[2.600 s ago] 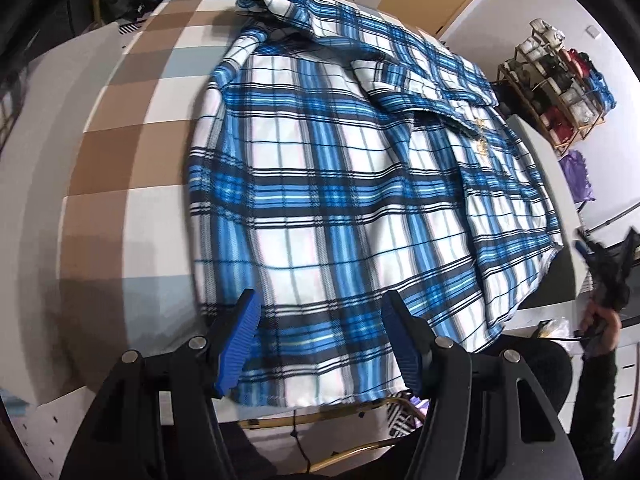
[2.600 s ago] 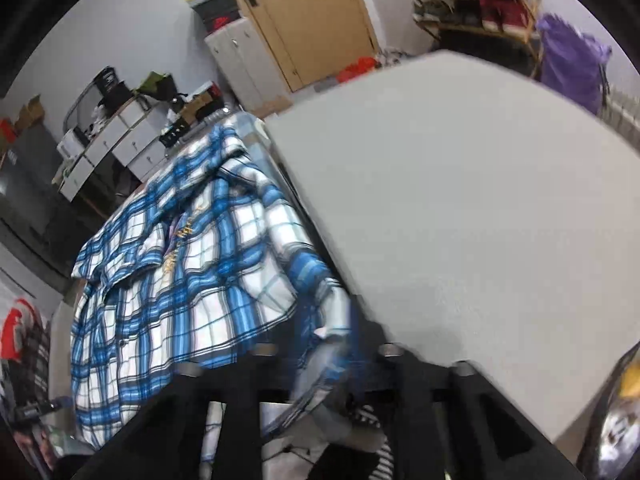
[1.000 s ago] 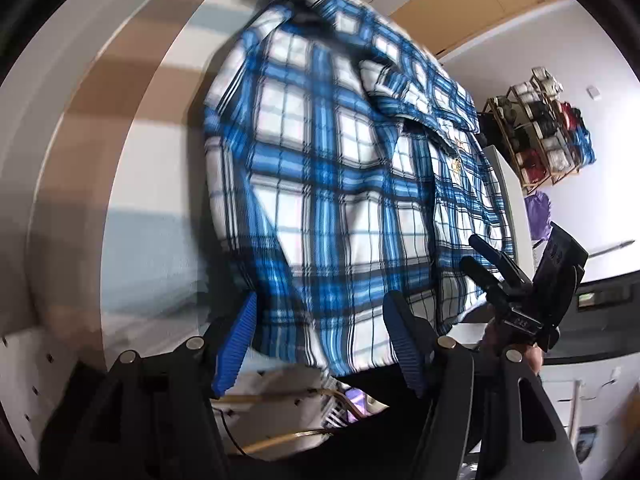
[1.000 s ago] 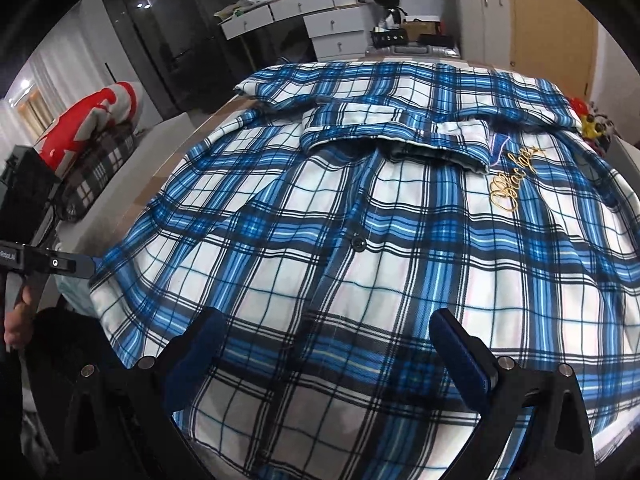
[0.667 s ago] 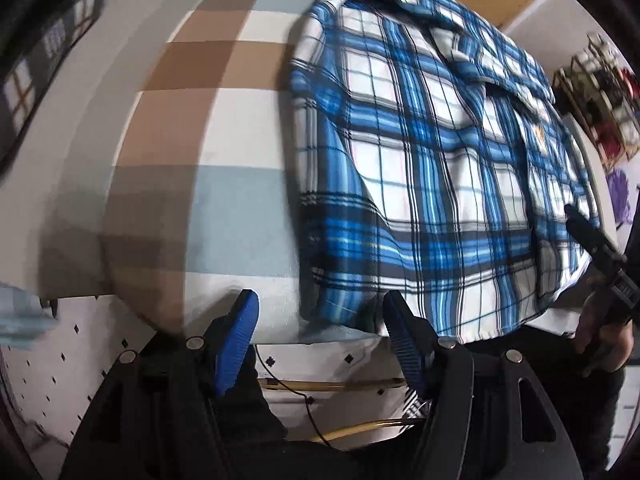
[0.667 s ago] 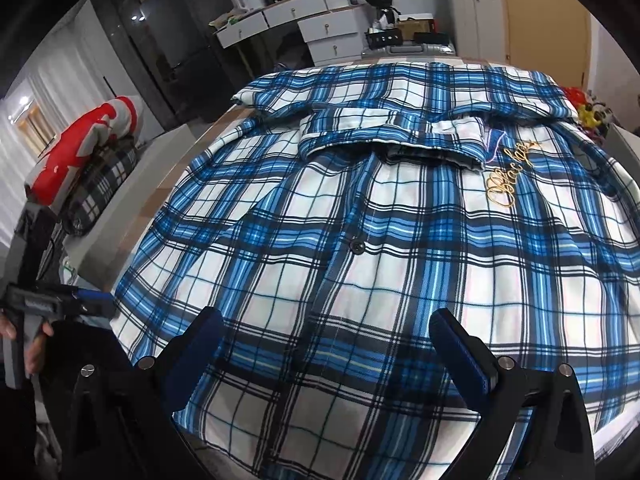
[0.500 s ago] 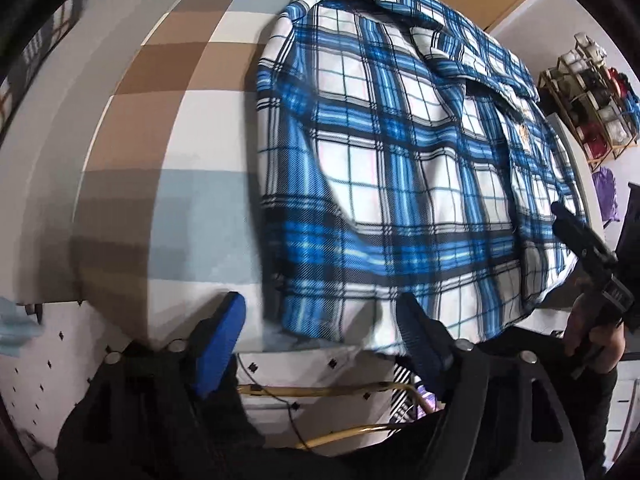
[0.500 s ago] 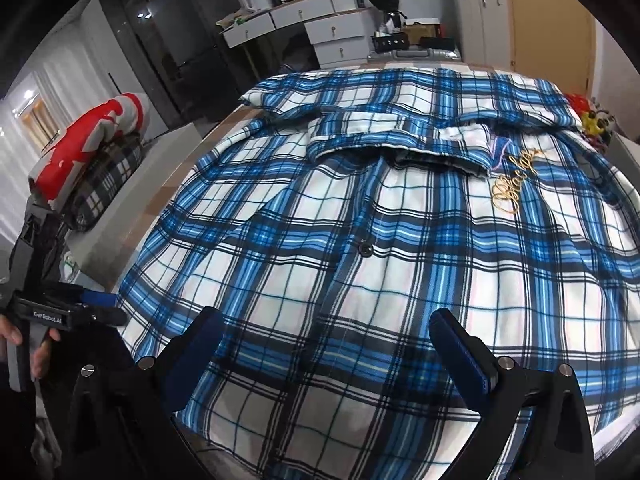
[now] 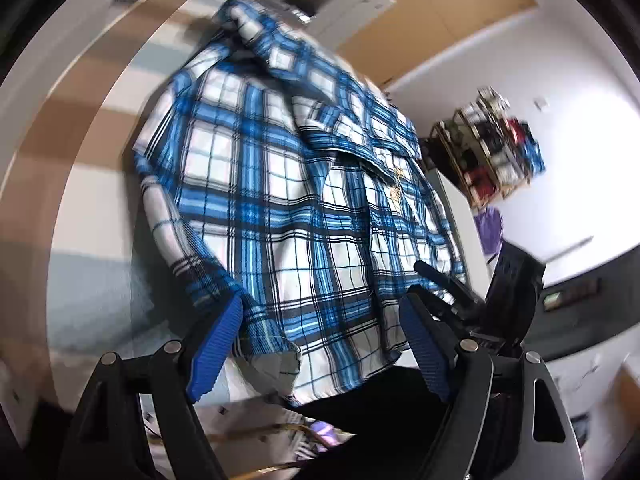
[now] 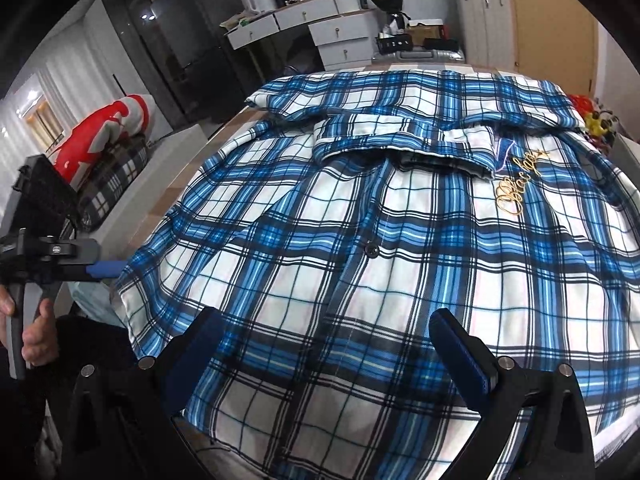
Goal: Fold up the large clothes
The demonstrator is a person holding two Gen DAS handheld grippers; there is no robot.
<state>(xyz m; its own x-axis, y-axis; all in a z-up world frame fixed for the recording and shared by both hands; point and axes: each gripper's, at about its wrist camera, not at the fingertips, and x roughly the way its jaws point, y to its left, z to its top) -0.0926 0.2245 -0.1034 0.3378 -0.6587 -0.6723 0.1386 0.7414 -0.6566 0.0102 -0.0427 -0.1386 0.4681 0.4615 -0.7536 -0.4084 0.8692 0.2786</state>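
The person holds both tools tilted down toward the bed from its near edge. The left gripper (image 9: 320,344), black with ribbed blue pads, has just been widening its jaws and they now stand apart; the lower left corner of the large blue, white and black plaid shirt (image 9: 280,208) lies between them, though neither pad looks pressed against the cloth. Seen from the other side, a bare hand (image 10: 34,336) wraps its handle, with the blue fingertip right at the shirt's side edge. The right gripper (image 10: 332,344) hangs over the shirt's hem with its jaws spread wide, the cloth below and between its fingers. The shirt lies front up, buttoned, collar toward the far end, on a bedspread checked in brown, white and pale blue (image 9: 100,168).
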